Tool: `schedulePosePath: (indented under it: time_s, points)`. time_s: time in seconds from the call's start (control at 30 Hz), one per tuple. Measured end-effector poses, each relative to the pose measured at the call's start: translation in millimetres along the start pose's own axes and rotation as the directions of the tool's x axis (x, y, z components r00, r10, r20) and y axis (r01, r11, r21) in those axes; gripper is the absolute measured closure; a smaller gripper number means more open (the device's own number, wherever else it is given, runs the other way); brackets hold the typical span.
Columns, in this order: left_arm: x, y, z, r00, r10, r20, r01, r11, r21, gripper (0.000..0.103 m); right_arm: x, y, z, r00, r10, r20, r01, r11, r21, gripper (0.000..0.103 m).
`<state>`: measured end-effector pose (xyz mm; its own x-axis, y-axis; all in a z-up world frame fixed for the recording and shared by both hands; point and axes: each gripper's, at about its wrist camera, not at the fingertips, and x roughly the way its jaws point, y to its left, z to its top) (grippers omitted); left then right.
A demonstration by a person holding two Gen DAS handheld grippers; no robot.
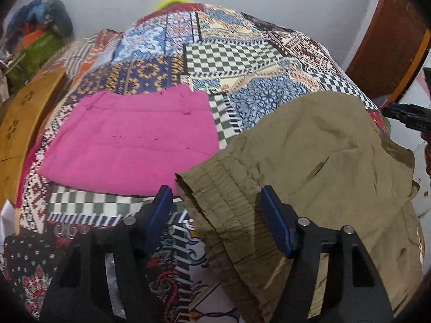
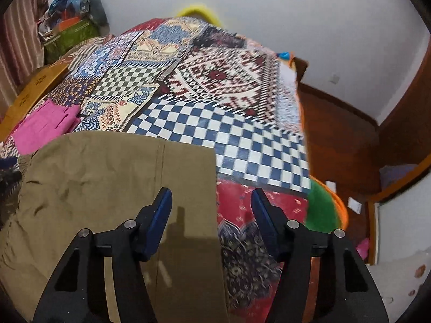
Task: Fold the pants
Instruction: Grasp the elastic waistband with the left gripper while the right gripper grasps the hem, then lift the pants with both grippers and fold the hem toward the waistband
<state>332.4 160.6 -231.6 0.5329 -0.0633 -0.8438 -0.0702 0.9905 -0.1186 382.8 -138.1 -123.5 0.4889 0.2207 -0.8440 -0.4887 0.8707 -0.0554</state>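
Pants: I see olive-khaki pants [image 1: 317,167] lying on the near part of the bed, wrinkled, with the gathered elastic waistband [image 1: 215,204] turned toward my left tongs. In the right wrist view the cloth [image 2: 107,188] lies flatter, with a straight seam running through it and a straight right edge.
Left tongs: my left gripper [image 1: 216,202] stands spread wide, the waistband between its blue pads [image 1: 274,223]; I can't tell whether a pad touches the cloth.
Right tongs: my right gripper [image 2: 211,204] is also spread, holding nothing, straddling the pants' right edge, one finger over khaki and the other over the bedspread.
Neighbours: a folded pink garment [image 1: 134,145] lies just beside the pants, farther up the bed.
Surface: a patchwork bedspread [image 2: 215,86] of checks and ornate prints covers the bed.
Room: pale wall [image 2: 296,13], wooden headboard [image 1: 24,118] at left, a heap of bundles [image 2: 72,21] in the far corner, brown wooden furniture [image 2: 336,129] at right.
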Motion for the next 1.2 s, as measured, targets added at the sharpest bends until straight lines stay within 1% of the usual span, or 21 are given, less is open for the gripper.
schedulePosePath:
  time_s: [0.1,0.17,0.23,0.3,0.37,0.47,0.53,0.6,0.67,0.7,0.73,0.8,0.83,0.87,0.93,1.03,1.2]
  points:
    - [6.2,1.2,1.5,1.000,-0.028,-0.006,0.028,0.999,-0.016,0.035,12.7,-5.3,9.6,0.999,0.026,-0.034,-0.026,1.000,0.003,0.046]
    - [10.1,2.4,5.3,0.999,-0.044,-0.005,0.044,0.999,-0.030,0.035,23.4,-6.8,18.0,0.998,0.027,-0.059,-0.026,1.000,0.005,0.045]
    - [13.1,3.8,8.8,0.998,-0.064,-0.004,0.064,0.997,-0.041,0.035,31.8,-9.9,24.7,0.996,0.051,-0.078,-0.049,0.999,0.019,0.045]
    - [17.8,5.8,12.8,0.996,-0.094,-0.012,0.093,0.994,-0.060,0.035,39.9,-11.4,29.3,0.992,0.079,-0.100,-0.076,0.996,0.037,0.045]
    - [24.2,8.6,15.9,0.992,-0.122,-0.021,0.120,0.989,-0.083,0.035,48.3,-10.6,33.2,0.989,0.085,-0.123,-0.080,0.996,0.042,0.045]
    - [29.2,11.5,17.7,0.989,-0.148,-0.023,0.145,0.984,-0.107,0.035,64.7,-8.0,35.3,0.978,0.111,-0.175,-0.104,0.993,0.051,0.045]
    - [29.4,11.1,19.0,0.989,-0.149,-0.018,0.147,0.984,-0.105,0.035,75.9,-4.3,34.5,0.969,0.123,-0.214,-0.116,0.992,0.045,0.045]
    - [28.6,9.9,20.5,0.985,-0.171,-0.009,0.169,0.981,-0.099,0.042,80.2,-3.2,34.2,0.967,0.136,-0.217,-0.127,0.990,0.056,0.046]
    - [28.6,8.8,22.6,0.983,-0.184,-0.004,0.183,0.978,-0.096,0.050,78.9,-4.7,35.2,0.966,0.171,-0.195,-0.159,0.984,0.078,0.060]
    - [28.6,9.2,23.4,0.982,-0.189,-0.001,0.188,0.977,-0.099,0.054,78.0,-5.2,35.5,0.963,0.190,-0.190,-0.177,0.981,0.086,0.073]
    - [27.8,9.3,23.3,0.981,-0.192,0.003,0.191,0.976,-0.103,0.059,77.2,-6.3,35.8,0.963,0.196,-0.185,-0.180,0.979,0.099,0.080]
    - [25.5,12.4,24.1,0.983,-0.181,0.014,0.181,0.976,-0.117,0.080,74.4,-8.7,37.4,0.968,0.192,-0.164,-0.174,0.978,0.118,0.087]
    - [24.3,14.2,24.6,0.984,-0.176,0.018,0.177,0.977,-0.121,0.084,71.8,-9.3,37.2,0.970,0.189,-0.153,-0.172,0.978,0.119,0.087]
    - [22.4,17.1,24.9,0.982,-0.186,0.024,0.188,0.974,-0.125,0.091,68.5,-9.7,37.2,0.973,0.182,-0.140,-0.166,0.979,0.117,0.088]
    - [19.8,19.8,25.1,0.978,-0.205,0.029,0.207,0.970,-0.126,0.093,63.2,-11.2,38.4,0.977,0.183,-0.113,-0.170,0.978,0.118,0.089]
    - [15.1,17.1,26.8,0.980,-0.196,0.037,0.198,0.974,-0.106,0.095,53.4,-10.7,41.1,0.985,0.157,-0.072,-0.150,0.985,0.089,0.090]
    - [5.8,6.4,34.7,0.989,-0.137,0.060,0.140,0.988,-0.059,0.098,33.3,-6.9,53.7,0.992,0.128,0.006,-0.129,0.988,0.087,0.090]
